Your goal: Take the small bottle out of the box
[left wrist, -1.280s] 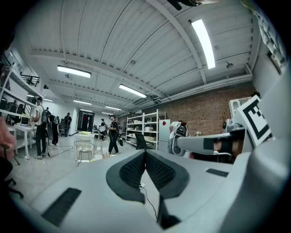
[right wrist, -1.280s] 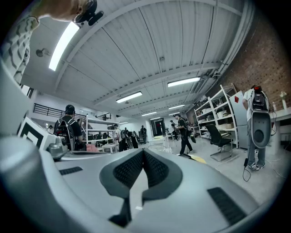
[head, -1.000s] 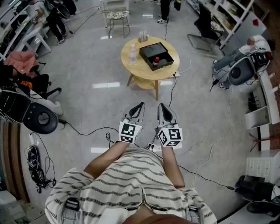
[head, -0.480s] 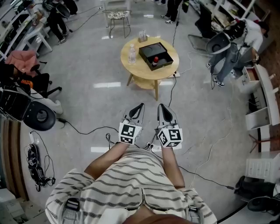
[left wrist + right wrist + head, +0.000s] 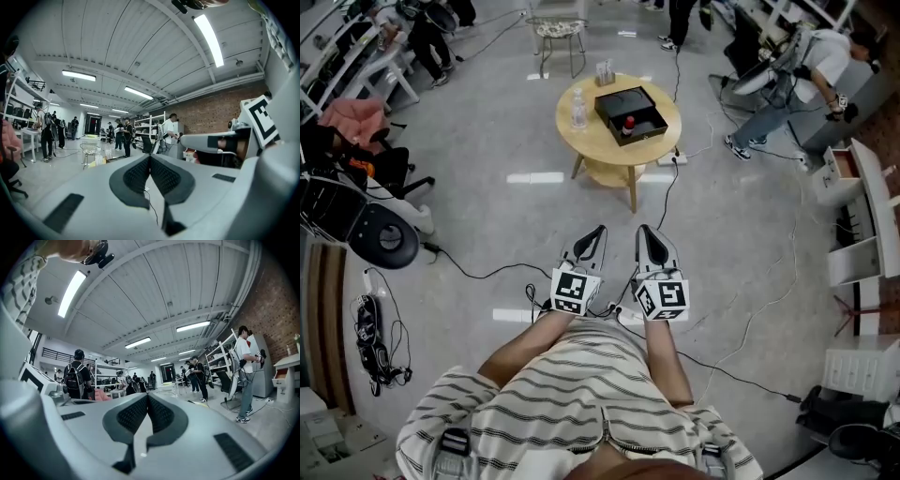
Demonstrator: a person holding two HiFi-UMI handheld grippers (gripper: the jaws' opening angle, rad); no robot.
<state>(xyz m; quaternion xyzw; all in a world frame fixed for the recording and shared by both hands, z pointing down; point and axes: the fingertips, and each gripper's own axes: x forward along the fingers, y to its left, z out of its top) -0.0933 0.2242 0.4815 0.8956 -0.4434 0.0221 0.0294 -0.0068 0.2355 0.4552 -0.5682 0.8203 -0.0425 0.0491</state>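
Left gripper (image 5: 599, 230) and right gripper (image 5: 643, 230) both clenched, empty, level, well apart from table (image 5: 589, 142). Versus second ago: table slightly higher in head view, grippers slightly lower. Approach barely begun. Small bottle (image 5: 628, 125) upright in box (image 5: 649, 130), box toward table's right edge.

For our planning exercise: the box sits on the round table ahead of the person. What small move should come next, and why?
Probably a step forward toward the round table. The left gripper and right gripper are shut and empty, and the small bottle stands in the black box, far beyond their reach.
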